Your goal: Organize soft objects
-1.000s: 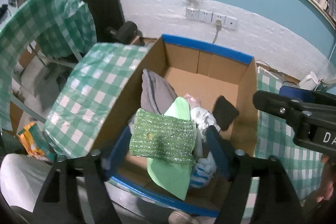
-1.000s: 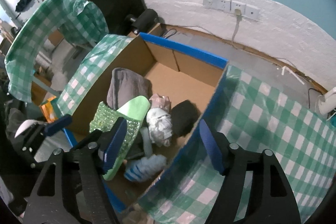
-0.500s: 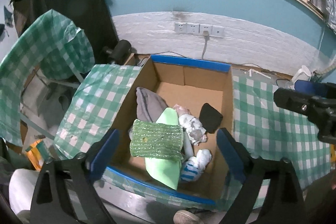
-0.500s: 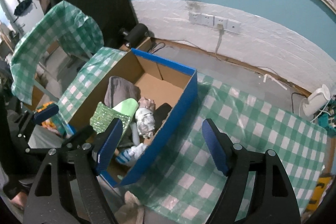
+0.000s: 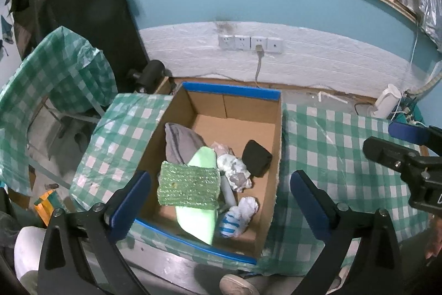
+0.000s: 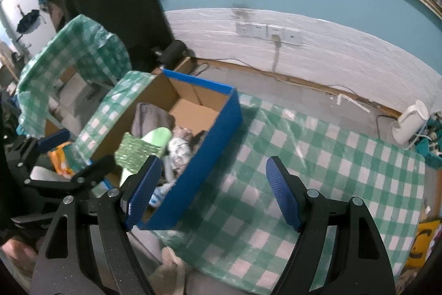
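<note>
From the left wrist, the left gripper (image 5: 219, 202) hangs above the cardboard box (image 5: 277, 156), jaws spread and empty; inside lie a green insole (image 5: 200, 217) under a green bubble-wrap sheet (image 5: 189, 191), a grey cloth (image 5: 181, 143), a black sock (image 5: 257, 158) and a striped sock (image 5: 234, 220), seemingly gathered there for tidiness. From the right wrist, the right gripper (image 6: 211, 194) hovers over the checked counter (image 6: 331, 170) beside the box, jaws wide, holding nothing; blur hides finer detail.
</note>
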`<state>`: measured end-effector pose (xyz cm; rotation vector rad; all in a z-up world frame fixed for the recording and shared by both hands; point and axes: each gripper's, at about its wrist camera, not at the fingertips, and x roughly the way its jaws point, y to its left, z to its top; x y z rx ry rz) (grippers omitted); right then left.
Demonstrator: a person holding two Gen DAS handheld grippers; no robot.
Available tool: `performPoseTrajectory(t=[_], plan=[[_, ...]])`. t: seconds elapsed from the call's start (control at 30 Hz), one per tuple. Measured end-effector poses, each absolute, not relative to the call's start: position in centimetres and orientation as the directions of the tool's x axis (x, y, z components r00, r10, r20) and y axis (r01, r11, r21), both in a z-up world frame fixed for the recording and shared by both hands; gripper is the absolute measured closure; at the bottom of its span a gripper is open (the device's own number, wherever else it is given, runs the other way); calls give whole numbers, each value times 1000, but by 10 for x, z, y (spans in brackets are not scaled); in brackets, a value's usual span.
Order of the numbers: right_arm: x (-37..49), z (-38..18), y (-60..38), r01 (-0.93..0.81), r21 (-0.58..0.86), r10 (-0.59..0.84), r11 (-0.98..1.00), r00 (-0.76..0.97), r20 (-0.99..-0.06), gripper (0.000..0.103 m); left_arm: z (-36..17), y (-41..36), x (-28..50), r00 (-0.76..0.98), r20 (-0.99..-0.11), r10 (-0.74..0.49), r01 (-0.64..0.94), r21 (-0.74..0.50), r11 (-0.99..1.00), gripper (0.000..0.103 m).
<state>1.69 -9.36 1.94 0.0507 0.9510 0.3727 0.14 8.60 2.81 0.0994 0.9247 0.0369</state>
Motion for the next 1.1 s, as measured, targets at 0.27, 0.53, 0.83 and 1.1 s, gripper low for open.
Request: performPoseTrajectory(t=[0.27,0.53,0.83,1.1], plan=[[17,7,-110,-255,196,305,947,518,-799,25,19,70,4,573,-815,88,37,133,990,2],[14,8,-118,-257,214,321,942,517,-793,25,19,56,2,578,-812,86,71,155,985,2],[13,9,-118,-256,212,319,943,519,-793,25,18,51,2,574,-814,88,80,163,983,2],[12,9,-118,-260,216,324,941,516,-793,25,18,52,1,573,-815,87,80,161,984,2]])
